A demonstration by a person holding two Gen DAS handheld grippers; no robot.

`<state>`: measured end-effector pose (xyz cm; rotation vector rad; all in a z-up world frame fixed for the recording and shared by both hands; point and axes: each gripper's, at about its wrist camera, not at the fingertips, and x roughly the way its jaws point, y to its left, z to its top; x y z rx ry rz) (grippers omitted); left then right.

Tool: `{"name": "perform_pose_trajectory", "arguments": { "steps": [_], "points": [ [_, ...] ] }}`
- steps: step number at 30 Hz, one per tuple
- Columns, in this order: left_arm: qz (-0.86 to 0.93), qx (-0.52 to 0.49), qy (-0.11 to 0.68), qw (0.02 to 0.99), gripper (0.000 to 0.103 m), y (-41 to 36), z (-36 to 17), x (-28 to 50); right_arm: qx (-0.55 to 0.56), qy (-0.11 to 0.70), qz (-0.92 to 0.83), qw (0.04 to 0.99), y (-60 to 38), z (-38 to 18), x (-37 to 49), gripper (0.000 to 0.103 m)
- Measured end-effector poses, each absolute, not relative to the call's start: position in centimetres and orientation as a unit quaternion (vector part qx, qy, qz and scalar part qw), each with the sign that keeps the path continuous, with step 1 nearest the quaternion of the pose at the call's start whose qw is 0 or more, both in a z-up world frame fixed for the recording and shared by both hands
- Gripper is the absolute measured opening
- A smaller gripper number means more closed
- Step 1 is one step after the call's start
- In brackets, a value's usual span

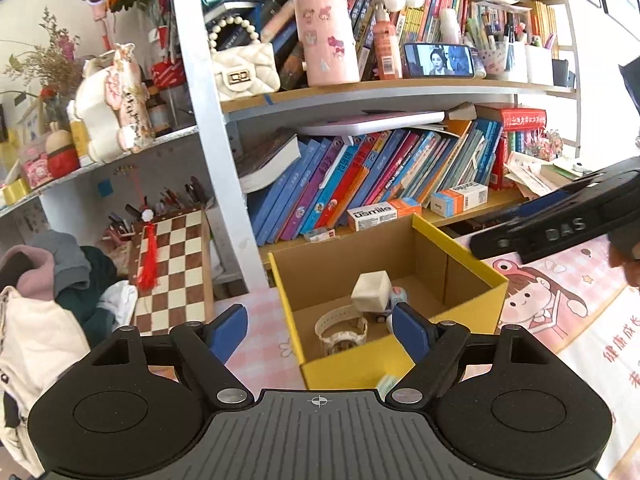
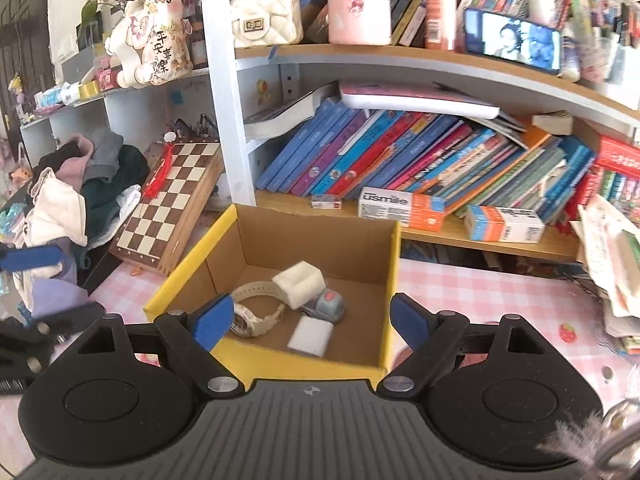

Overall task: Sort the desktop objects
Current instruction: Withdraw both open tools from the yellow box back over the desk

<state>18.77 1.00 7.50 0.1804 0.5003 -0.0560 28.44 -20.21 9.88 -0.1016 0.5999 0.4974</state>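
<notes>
The cardboard box (image 2: 394,264) is holding a watch (image 2: 256,314), a white block (image 2: 298,282), a small toy (image 2: 326,304) and a white pad (image 2: 311,336). Both the left gripper (image 1: 320,330) and right gripper (image 2: 310,322) are hanging released, carrying nothing. Loose bits are remaining at the desk's right edge.

We see a desk under a pink-and-white checked cloth (image 2: 480,292) — on it, near the back edge, sits an open yellow-rimmed cardboard box (image 2: 390,280); a small strawberry-shaped piece (image 2: 566,333) lies toward the right edge.
</notes>
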Motion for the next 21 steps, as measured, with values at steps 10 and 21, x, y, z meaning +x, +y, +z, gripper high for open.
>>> {"name": "perform_pose_trajectory", "arguments": {
  "steps": [10, 21],
  "points": [
    [-0.013, 0.074, 0.262, 0.962, 0.083, 3.6, 6.4, 15.1, -0.052, 0.292, 0.213, 0.931, -22.1, 8.6, 23.1, 0.086],
    [-0.002, 0.065, 0.290, 0.955, 0.083, 5.1, 4.1, 11.8, -0.047, 0.316, 0.189, 0.928, -22.0, 5.2, 19.0, 0.086]
  ]
}}
